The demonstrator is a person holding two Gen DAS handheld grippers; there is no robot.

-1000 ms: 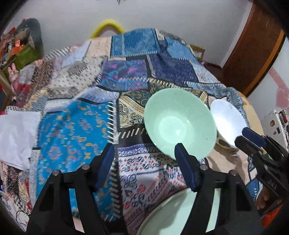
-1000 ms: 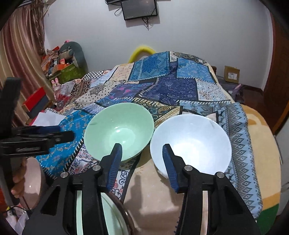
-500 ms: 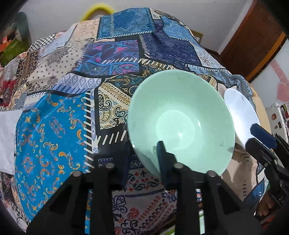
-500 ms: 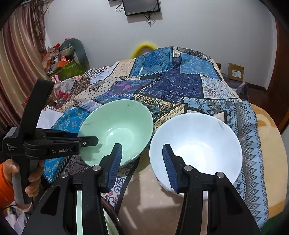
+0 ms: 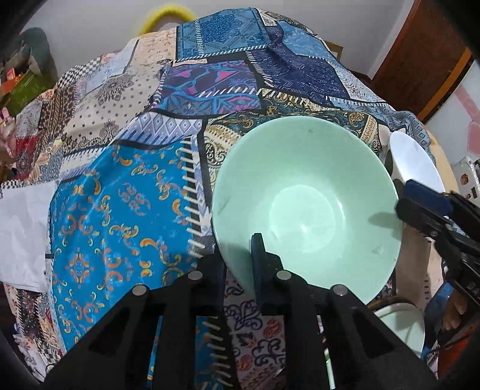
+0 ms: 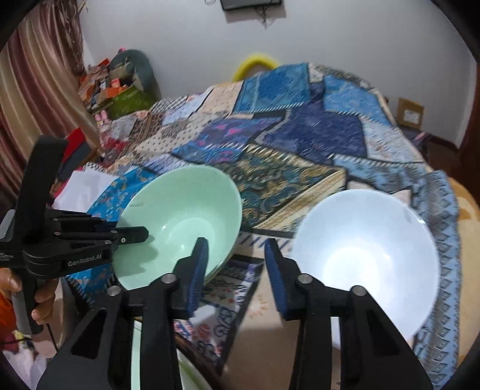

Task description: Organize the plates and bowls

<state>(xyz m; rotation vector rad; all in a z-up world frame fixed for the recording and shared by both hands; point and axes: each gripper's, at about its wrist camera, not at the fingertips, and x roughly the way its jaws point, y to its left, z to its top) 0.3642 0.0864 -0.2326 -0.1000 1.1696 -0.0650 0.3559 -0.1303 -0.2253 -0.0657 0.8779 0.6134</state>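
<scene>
A patchwork bedspread (image 5: 126,186) covers the bed and carries a green bowl (image 5: 306,204) with a white bowl (image 6: 363,255) just beside it. The left gripper (image 5: 240,255) has its jaws clamped on the green bowl's near rim, one inside, one outside. The right gripper (image 6: 237,264) hangs between the two bowls, jaws closing with nothing between them. A green plate (image 5: 402,324) peeks out below.

Bedspread: patchwork quilt (image 6: 300,144), centre of frame;
Wall: screen (image 6: 250,3) at top edge;
Clutter: boxes (image 6: 105,87), upper left;
Floor: cardboard box (image 6: 410,113), right edge
</scene>
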